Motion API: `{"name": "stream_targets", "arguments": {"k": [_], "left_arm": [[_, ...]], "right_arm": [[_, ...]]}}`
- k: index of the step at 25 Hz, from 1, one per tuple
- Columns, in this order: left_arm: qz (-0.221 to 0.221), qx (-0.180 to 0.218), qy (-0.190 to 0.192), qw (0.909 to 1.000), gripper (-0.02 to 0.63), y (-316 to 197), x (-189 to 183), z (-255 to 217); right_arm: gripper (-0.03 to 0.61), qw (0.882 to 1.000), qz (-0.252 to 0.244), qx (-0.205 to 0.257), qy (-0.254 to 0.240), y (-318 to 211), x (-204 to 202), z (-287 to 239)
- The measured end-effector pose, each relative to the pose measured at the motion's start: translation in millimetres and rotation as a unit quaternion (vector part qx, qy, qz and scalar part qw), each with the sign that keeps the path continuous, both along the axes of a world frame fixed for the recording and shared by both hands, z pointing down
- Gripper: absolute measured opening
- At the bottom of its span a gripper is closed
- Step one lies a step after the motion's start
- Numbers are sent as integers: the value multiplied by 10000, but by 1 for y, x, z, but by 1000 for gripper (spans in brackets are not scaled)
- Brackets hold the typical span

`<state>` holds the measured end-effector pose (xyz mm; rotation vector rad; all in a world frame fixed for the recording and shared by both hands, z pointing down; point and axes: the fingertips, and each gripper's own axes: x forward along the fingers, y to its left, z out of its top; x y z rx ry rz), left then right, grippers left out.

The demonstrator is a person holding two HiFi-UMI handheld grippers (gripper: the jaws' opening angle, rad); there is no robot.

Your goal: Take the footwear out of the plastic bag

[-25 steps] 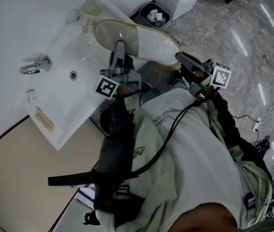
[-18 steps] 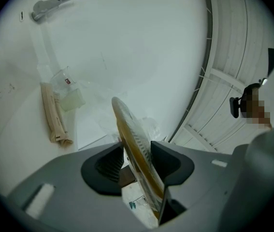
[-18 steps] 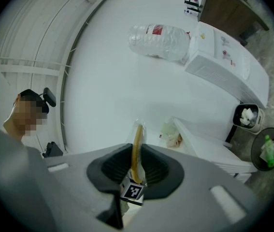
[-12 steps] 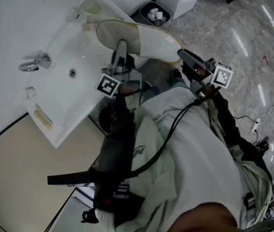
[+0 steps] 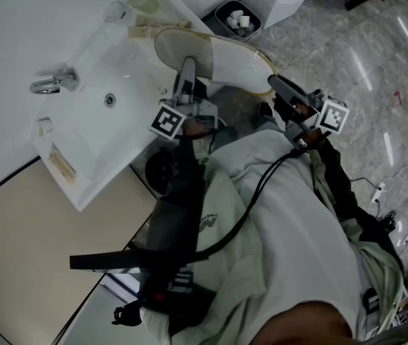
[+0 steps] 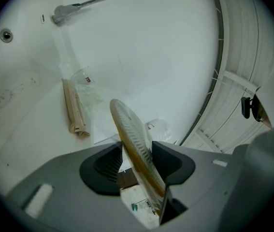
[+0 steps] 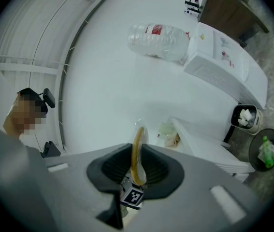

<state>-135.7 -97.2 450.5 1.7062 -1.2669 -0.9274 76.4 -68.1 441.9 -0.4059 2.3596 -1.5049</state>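
Left gripper (image 6: 137, 158), jaws just easing wider, pinches the slipper (image 6: 129, 129), seemingly lower than before

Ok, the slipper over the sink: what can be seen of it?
The slipper is white with a tan rim round a pale ribbed sole, glossy as if under clear film. It hangs level over a corner of the sink, sole showing at that end. The left gripper, fingers just opened slightly, grips the sole edge-on; the right gripper pinches the rim opposite.
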Motion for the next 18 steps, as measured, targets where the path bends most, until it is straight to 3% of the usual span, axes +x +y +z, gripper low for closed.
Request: {"name": "stream_targets", "arguments": {"k": [6,14,18], "left_arm": [[-321,180,-159,9992,201,1,-14,-14],[-276,257,-199,9991,202,2,-13,-19],[-269,187,-432,9985,204,1,-10,-19]], "right_arm": [[64,10000,-29,-53,21,3,-5,-8],[66,9996,-55,53,-260,5,-5,-13],[64,9995,114,191,235,9,-1,-7]]}}
